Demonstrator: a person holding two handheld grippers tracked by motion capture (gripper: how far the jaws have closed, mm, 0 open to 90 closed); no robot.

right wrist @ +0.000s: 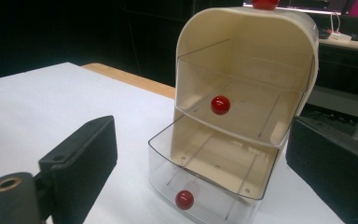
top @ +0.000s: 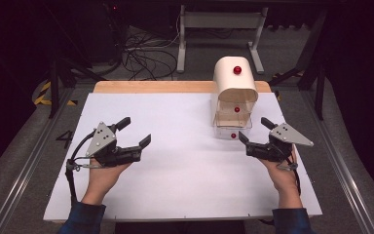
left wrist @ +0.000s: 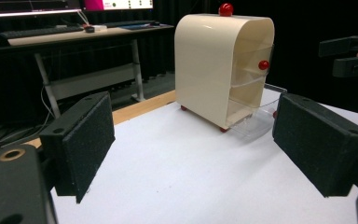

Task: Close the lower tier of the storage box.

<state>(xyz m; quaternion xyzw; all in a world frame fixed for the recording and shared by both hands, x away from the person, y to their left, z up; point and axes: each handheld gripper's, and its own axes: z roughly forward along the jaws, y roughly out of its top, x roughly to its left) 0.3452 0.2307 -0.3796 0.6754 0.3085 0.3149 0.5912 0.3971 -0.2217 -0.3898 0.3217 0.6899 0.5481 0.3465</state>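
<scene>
High view, looking down on a white table top (top: 175, 161) with a strip of bare wood along its far edge. A small cream drawer cabinet (top: 234, 80) with a rounded top stands near the far right of the table, its open front facing the person. It has a red knob on top (top: 237, 69) and two clear plastic drawers, each with its own red knob. The upper drawer (right wrist: 242, 93) sits pushed in; the lower drawer (right wrist: 209, 182) is pulled partway out and looks empty. The person's left hand (top: 102, 175) holds the left gripper (top: 135, 132) over the left half of the table, well apart from the cabinet, with its two black jaws spread wide and nothing between them. The right hand (top: 281, 170) holds the right gripper (top: 254, 129) just beside the pulled-out drawer, close to its front right corner, jaws likewise spread and grasping nothing. From the right gripper view, the cabinet stands close ahead between the two padded jaws without touching either. From the left gripper view, the cabinet appears farther off, seen from its side. Beyond the table, a dark floor carries loose cables (top: 146, 53) and the legs of a desk frame (top: 221, 29).
</scene>
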